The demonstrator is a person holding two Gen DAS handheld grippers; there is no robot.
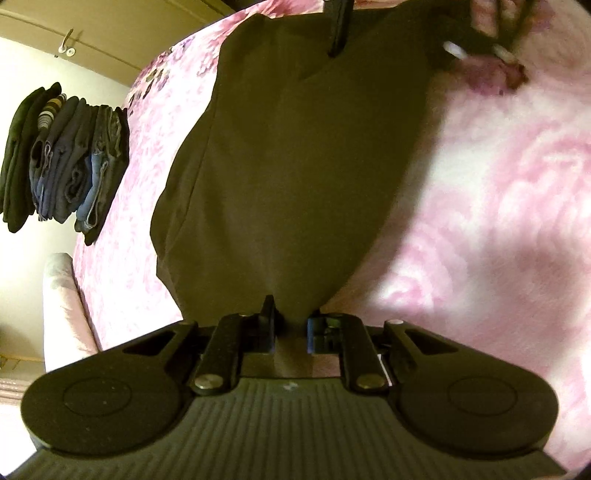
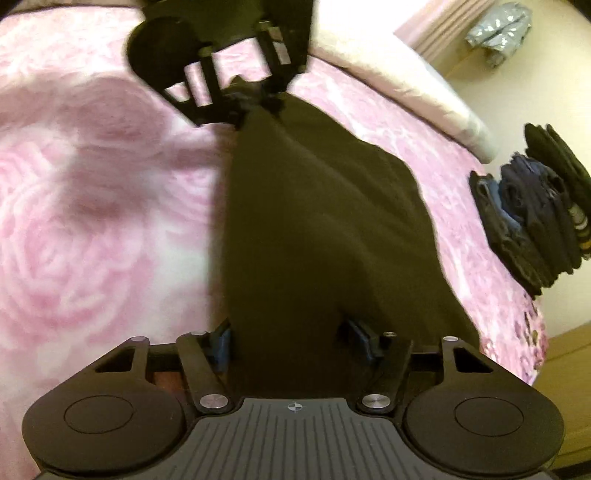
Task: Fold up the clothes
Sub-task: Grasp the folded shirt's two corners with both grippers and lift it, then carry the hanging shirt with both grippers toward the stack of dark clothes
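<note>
The left hand-held gripper [image 1: 290, 325] pinches one end of a dark garment [image 1: 295, 166], jaws narrow. The right hand-held gripper [image 2: 291, 336] straddles the opposite end, jaws half-wide, cloth between them. The garment lies long and matte on the plush pink rose-patterned bed [image 1: 480, 221]. Likely next: lifting both ends to fold. Beyond, a stack of folded clothes [image 1: 62, 155] waits.

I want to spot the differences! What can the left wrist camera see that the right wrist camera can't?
Only the left wrist view shows a wall hook. Only the right wrist view shows a silvery bag on the floor. Both show the dark garment on the pink rose blanket, with the left gripper and right gripper at opposite ends, and the stack of folded clothes.
</note>
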